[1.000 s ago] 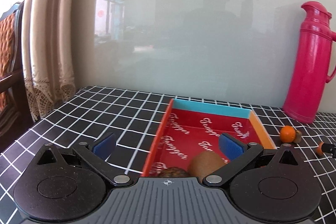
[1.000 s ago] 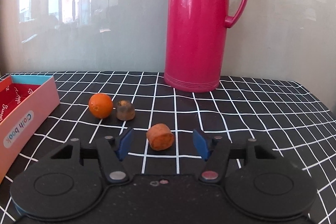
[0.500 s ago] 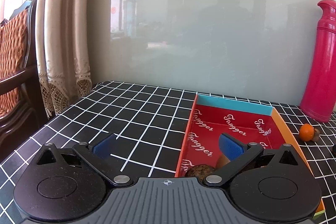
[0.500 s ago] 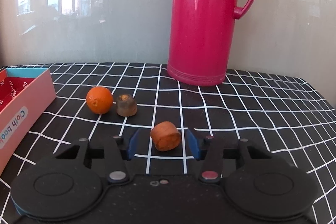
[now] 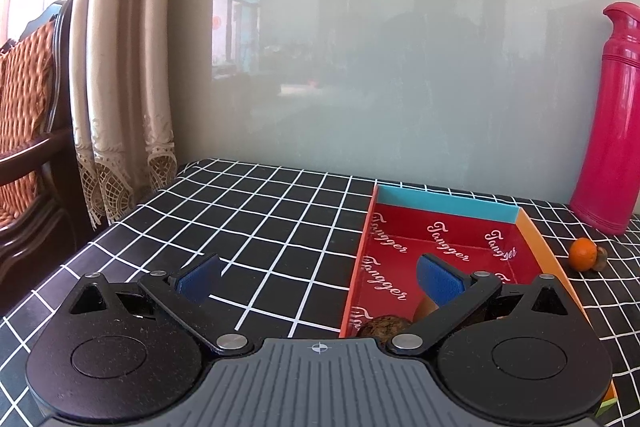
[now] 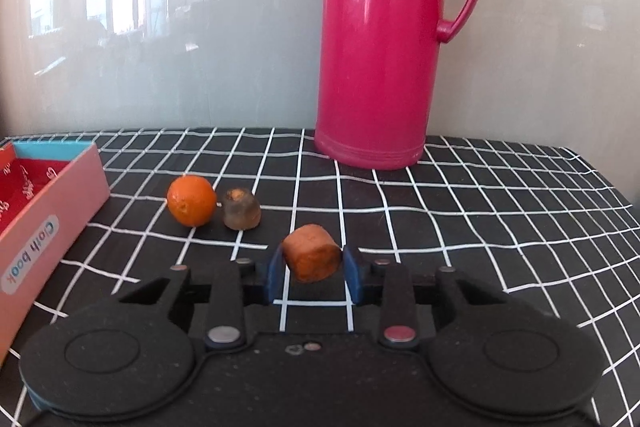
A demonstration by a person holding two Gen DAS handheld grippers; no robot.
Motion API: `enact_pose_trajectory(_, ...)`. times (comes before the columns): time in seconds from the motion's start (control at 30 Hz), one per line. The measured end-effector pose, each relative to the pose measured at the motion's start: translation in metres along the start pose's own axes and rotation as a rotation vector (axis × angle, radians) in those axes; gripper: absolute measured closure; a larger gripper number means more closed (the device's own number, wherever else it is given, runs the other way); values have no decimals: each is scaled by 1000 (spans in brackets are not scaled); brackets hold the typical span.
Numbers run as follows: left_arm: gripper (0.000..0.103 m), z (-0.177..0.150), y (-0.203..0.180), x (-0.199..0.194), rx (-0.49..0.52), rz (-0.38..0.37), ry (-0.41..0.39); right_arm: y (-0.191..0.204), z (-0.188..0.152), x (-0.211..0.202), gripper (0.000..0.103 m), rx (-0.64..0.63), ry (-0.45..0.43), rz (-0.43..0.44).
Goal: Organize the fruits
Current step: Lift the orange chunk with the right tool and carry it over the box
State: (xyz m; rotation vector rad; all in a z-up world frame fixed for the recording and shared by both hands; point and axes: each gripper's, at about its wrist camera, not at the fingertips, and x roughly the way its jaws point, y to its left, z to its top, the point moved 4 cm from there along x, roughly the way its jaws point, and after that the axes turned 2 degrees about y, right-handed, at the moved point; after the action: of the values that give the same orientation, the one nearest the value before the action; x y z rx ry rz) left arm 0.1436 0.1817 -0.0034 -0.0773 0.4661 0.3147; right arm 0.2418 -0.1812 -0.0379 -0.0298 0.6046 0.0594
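My right gripper (image 6: 312, 267) is shut on an orange-brown fruit chunk (image 6: 312, 257), its blue pads against both sides, just above the checked tablecloth. An orange (image 6: 191, 201) and a dull brown fruit (image 6: 241, 209) lie beyond it to the left. The red box (image 6: 56, 211) stands at the left edge. In the left wrist view my left gripper (image 5: 316, 277) is open and empty, at the box's (image 5: 444, 201) left wall. A rough brown fruit (image 5: 382, 325) and a kiwi (image 5: 424, 309) lie inside, partly hidden by the right finger. The orange (image 5: 583, 254) shows far right.
A tall pink thermos (image 6: 384, 39) stands at the back against the glossy wall, also in the left wrist view (image 5: 614, 123). A curtain (image 5: 124, 67) and a wooden chair (image 5: 28, 131) are past the table's left edge.
My right gripper has closed on the orange-brown chunk and lifted it slightly. My left gripper has drifted left, away from the box's middle, still open.
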Motion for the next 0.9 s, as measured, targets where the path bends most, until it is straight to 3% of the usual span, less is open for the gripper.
enact_pose_trajectory(0.9,0,0,31,-2,-6,41,-10,46,28,-43,72,1,-132,86)
